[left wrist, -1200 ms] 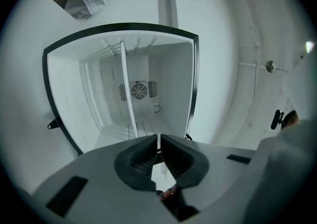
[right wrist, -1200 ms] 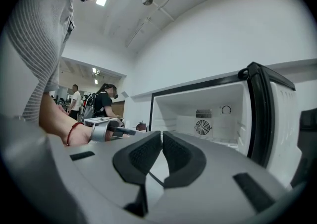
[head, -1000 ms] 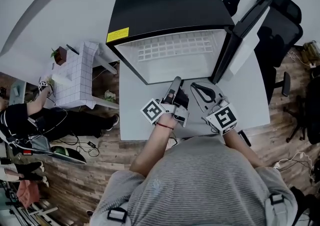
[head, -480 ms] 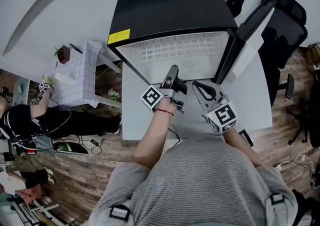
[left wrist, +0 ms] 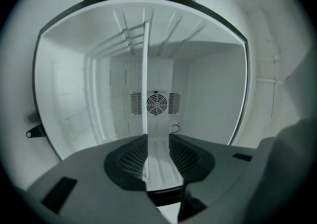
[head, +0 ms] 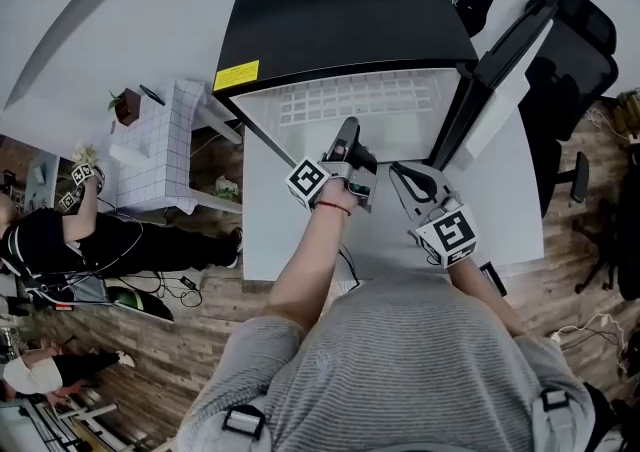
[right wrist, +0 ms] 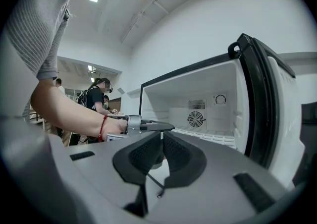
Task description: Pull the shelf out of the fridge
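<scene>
The fridge (head: pixel 340 10) lies on the table (head: pixel 290 230) with its door (head: pixel 500 80) swung open to the right, and the shelf (head: pixel 350 100) sits inside on its side rails, not yet pulled out. The left gripper (head: pixel 346 130) is at the mouth of the fridge. Its jaws are opening, and in the left gripper view the thin shelf edge lines up with the gap between them, but the pads do not press on it. The right gripper (head: pixel 397 172) rests low over the table, jaws closed on nothing. I think the step in hand is to take the front edge of the shelf. To do it well, the left gripper should go forward until the front edge is deep between the pads, then close firmly. The pull should be straight toward the person and level with the rails, because a tilted shelf may jam.
</scene>
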`<state>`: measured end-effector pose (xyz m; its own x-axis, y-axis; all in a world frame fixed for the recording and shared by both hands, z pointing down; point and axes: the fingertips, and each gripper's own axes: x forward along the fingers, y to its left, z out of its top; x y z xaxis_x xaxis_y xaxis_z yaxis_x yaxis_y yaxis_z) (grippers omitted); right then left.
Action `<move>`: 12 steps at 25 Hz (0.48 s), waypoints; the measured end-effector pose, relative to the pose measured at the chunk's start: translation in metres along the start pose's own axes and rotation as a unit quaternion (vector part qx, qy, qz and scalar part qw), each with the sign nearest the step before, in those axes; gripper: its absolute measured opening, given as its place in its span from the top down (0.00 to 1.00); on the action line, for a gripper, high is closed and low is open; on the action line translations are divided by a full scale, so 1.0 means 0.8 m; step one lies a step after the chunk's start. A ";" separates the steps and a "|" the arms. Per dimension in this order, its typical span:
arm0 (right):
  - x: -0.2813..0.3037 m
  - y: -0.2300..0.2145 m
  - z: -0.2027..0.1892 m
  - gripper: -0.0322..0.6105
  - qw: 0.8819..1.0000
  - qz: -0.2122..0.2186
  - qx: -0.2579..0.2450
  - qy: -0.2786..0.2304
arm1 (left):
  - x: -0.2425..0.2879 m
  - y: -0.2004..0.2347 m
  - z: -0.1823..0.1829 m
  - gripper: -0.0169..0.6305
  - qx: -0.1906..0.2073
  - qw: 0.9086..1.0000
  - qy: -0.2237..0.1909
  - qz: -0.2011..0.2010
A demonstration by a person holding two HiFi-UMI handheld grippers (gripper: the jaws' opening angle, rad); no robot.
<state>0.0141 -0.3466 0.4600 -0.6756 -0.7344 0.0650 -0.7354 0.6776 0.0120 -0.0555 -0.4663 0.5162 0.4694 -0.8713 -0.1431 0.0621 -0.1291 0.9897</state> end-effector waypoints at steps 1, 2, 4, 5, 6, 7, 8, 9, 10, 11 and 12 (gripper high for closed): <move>0.000 0.000 0.000 0.93 1.000 0.001 0.000 0.000 | 0.005 0.000 0.002 0.78 -0.003 1.000 -0.003 -0.002; 0.000 -0.001 0.000 0.93 1.000 0.001 -0.001 -0.001 | 0.009 0.001 0.005 0.78 -0.004 1.000 -0.007 -0.003; 0.000 -0.001 -0.001 0.93 1.000 0.003 0.000 -0.001 | 0.016 0.009 0.010 0.78 0.003 1.000 -0.011 0.007; -0.001 -0.001 -0.001 0.93 1.000 0.003 0.001 -0.002 | 0.018 0.013 0.011 0.78 0.007 1.000 -0.013 0.013; -0.001 -0.001 -0.001 0.93 1.000 0.003 0.002 -0.002 | 0.019 0.015 0.011 0.78 0.011 1.000 -0.014 0.017; -0.001 -0.002 0.000 0.93 1.000 0.003 0.002 -0.002 | 0.019 0.017 0.011 0.78 0.015 1.000 -0.014 0.019; -0.001 -0.002 0.001 0.93 1.000 0.003 0.000 -0.002 | 0.018 0.017 0.011 0.78 0.016 1.000 -0.014 0.016; -0.001 -0.003 0.003 0.93 1.000 0.003 -0.002 -0.002 | 0.018 0.016 0.011 0.78 0.015 1.000 -0.013 0.012; -0.001 -0.004 0.005 0.93 1.000 0.003 -0.005 -0.003 | 0.017 0.014 0.010 0.78 0.011 1.000 -0.012 0.007; -0.001 -0.005 0.006 0.93 1.000 0.003 -0.006 -0.004 | 0.017 0.011 0.010 0.78 0.008 1.000 -0.012 0.004; -0.001 -0.006 0.006 0.93 1.000 0.003 -0.005 -0.005 | 0.016 0.010 0.010 0.77 0.007 1.000 -0.012 0.004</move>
<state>0.0182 -0.3494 0.4550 -0.6802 -0.7309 0.0555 -0.7310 0.6820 0.0223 -0.0564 -0.4820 0.5220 0.4486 -0.8834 -0.1355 0.0463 -0.1285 0.9906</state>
